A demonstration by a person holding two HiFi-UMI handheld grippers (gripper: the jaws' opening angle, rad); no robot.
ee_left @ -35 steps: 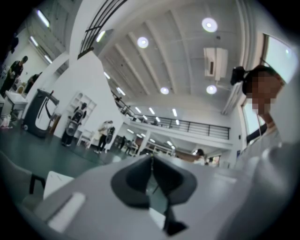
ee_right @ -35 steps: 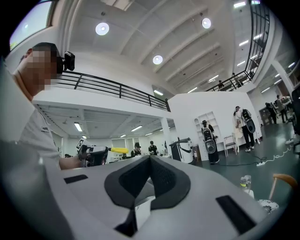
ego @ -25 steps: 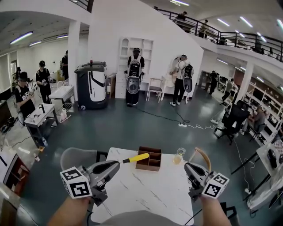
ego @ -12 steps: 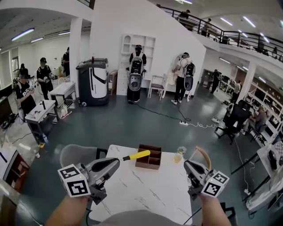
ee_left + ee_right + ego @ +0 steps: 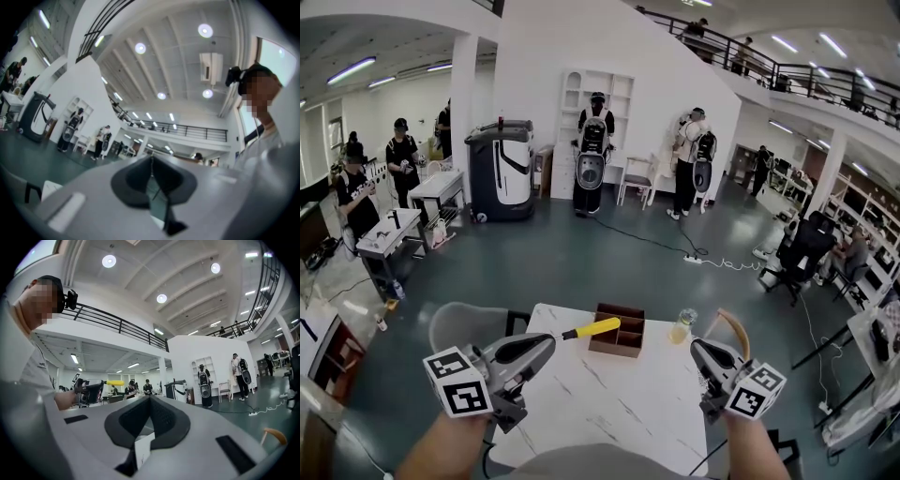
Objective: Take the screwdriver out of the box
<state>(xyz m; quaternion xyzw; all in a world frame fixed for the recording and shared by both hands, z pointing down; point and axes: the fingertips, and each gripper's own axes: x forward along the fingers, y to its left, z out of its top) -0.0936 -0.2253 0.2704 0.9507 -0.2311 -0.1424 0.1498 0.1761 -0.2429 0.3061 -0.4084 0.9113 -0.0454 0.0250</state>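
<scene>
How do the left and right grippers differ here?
The left gripper is shut on the yellow-handled screwdriver, which is outside the box; the right gripper holds nothing. The left one angles rightward toward the box and the right one angles leftward. Both have their jaws together.

Wht walls (image 5: 544,47), dark floor (image 5: 581,262) — mezz. rail (image 5: 769,70), shelf (image 5: 572,112).

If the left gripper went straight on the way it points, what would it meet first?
Probably the box: the left gripper holds the screwdriver aimed at it. Height is unclear, so it might pass above.
</scene>
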